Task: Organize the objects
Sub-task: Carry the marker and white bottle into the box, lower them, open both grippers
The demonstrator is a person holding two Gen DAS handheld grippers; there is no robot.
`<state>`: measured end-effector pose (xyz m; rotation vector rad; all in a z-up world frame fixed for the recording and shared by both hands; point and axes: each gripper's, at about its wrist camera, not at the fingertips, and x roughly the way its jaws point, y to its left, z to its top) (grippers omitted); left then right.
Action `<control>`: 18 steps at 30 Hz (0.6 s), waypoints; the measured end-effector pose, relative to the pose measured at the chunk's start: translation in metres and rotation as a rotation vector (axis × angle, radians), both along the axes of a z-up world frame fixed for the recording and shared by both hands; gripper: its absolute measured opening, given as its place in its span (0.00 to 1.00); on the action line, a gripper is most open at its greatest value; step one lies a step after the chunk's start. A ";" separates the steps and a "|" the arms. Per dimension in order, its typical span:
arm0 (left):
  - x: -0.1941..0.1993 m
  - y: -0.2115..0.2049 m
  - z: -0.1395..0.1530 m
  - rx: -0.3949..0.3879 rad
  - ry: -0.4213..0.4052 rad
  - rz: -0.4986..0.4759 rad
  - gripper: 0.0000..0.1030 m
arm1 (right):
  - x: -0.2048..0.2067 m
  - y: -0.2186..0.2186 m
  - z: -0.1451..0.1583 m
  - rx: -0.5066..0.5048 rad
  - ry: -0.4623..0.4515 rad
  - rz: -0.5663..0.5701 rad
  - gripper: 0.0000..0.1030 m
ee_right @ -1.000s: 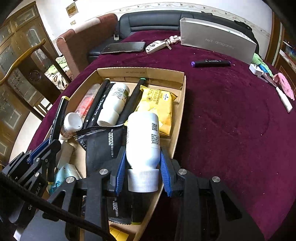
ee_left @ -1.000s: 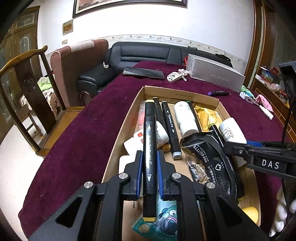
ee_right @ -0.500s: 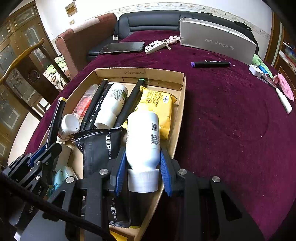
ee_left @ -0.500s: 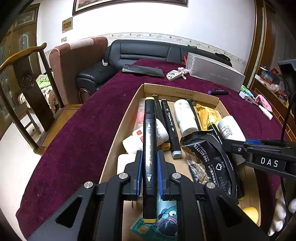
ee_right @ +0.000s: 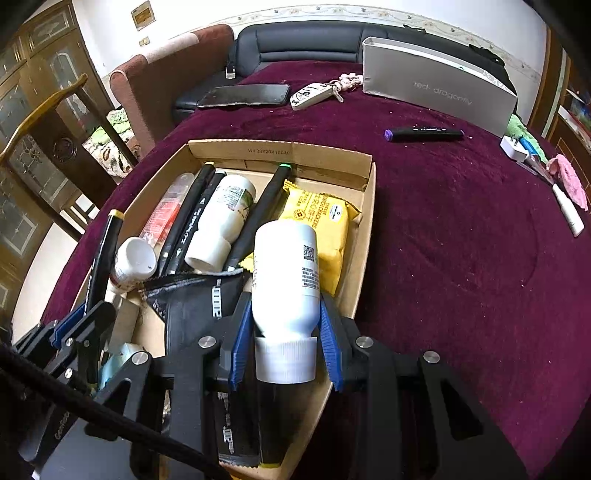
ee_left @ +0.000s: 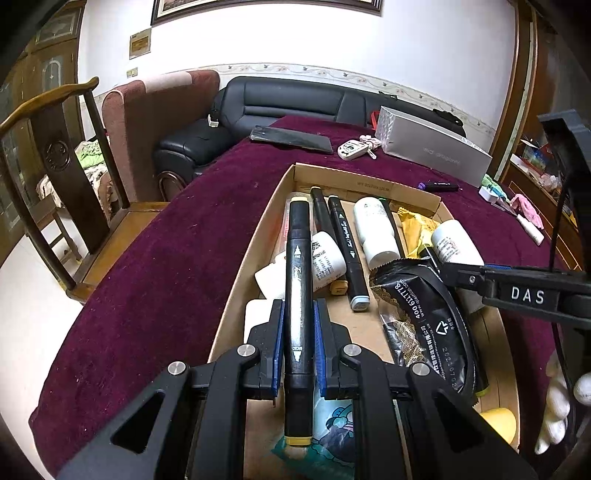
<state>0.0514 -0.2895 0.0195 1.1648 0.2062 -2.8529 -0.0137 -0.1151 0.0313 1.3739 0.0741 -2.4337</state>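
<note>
Box (ee_right: 364, 221): cardboard, on the maroon table, crowded with pens, bottles, packets.
Bottle (ee_right: 286, 273): white, cap toward camera, clamped in right gripper (ee_right: 282, 343) over box's right side.
Marker (ee_left: 298, 295): black, long axis pointing away, pinched in left gripper (ee_left: 298, 343) over box's left side.

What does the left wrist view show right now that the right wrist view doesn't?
Only the left wrist view: the left gripper head-on, shut on the black marker with yellow ends, a framed picture on the wall, and a gloved hand at the right edge.

Only the right wrist view: the right gripper head-on, shut on the white bottle, and the lettering on the silver box.

Both: the cardboard tray, yellow packet, black pouch, purple-capped marker, phone and keys.
</note>
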 end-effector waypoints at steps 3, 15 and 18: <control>-0.001 -0.003 -0.001 0.010 0.001 0.010 0.11 | -0.003 -0.002 0.000 0.006 0.002 0.001 0.31; 0.002 -0.008 -0.001 0.040 0.006 -0.005 0.11 | -0.007 -0.004 0.000 0.024 -0.001 0.006 0.31; 0.005 -0.014 -0.001 0.069 0.008 -0.008 0.11 | 0.000 -0.001 -0.001 0.003 -0.030 0.014 0.31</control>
